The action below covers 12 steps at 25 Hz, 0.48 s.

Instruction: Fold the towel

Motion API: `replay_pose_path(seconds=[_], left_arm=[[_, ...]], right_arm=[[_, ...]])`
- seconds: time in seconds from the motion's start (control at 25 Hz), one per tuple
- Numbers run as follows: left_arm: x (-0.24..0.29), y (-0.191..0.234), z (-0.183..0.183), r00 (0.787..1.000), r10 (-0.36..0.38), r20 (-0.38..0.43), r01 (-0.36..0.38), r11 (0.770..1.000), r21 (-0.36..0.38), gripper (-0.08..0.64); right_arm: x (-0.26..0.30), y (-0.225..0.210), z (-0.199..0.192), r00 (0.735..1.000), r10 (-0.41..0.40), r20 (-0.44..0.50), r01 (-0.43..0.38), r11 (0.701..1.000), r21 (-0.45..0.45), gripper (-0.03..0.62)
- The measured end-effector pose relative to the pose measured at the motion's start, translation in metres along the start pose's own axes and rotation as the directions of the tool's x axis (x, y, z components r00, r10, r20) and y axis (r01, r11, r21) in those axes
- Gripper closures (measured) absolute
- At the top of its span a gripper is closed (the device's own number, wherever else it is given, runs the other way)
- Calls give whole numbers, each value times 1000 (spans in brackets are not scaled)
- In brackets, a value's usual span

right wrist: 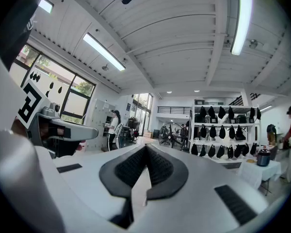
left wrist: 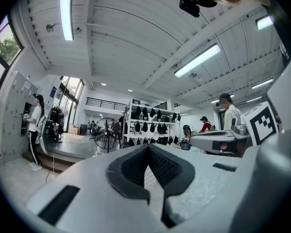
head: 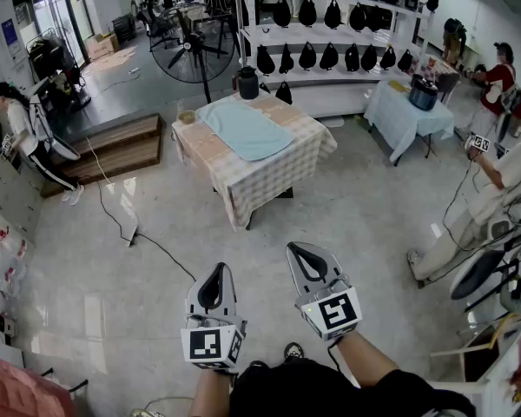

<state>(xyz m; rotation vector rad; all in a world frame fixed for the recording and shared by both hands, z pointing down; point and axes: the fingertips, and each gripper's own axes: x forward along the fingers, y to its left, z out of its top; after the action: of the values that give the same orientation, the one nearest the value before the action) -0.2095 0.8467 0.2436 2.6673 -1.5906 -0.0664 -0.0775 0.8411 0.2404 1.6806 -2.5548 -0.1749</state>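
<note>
A pale blue towel (head: 246, 129) lies spread flat on a table with a checked cloth (head: 260, 172), well ahead of me across the floor. My left gripper (head: 214, 278) and right gripper (head: 306, 259) are held low near my body, far short of the table, both pointing level. Each is shut with nothing between its jaws. In the left gripper view the left gripper (left wrist: 148, 149) has its dark pads pressed together; the right gripper (right wrist: 146, 152) looks the same in its own view.
A black jug (head: 247, 82) and a small bowl (head: 187, 117) stand at the table's far edge. A floor fan (head: 194, 52), shelves of black bags (head: 330, 24), a second table (head: 404, 111), a wooden platform (head: 113, 146) and a cable (head: 130, 228) surround it. People stand at left and right.
</note>
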Motion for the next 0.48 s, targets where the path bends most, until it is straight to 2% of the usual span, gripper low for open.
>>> replay_pose_path(seconds=[0.36,0.44,0.48], left_arm=[[26,-6,-9,1000,-22,-15,22,1000,-14,555],[34,-7,-15,999,-25,-37,24,999,-27,498],[39,-8,-19,999,-23,-50,21,999,-33,431]], right_arm=[[13,-19,-3,1000,16,26,-17,1000,16,591],[16,-24,-6,999,33,24,-33,999,20,575],[18,-27,-8,999,42,20,-43,999,15,548]])
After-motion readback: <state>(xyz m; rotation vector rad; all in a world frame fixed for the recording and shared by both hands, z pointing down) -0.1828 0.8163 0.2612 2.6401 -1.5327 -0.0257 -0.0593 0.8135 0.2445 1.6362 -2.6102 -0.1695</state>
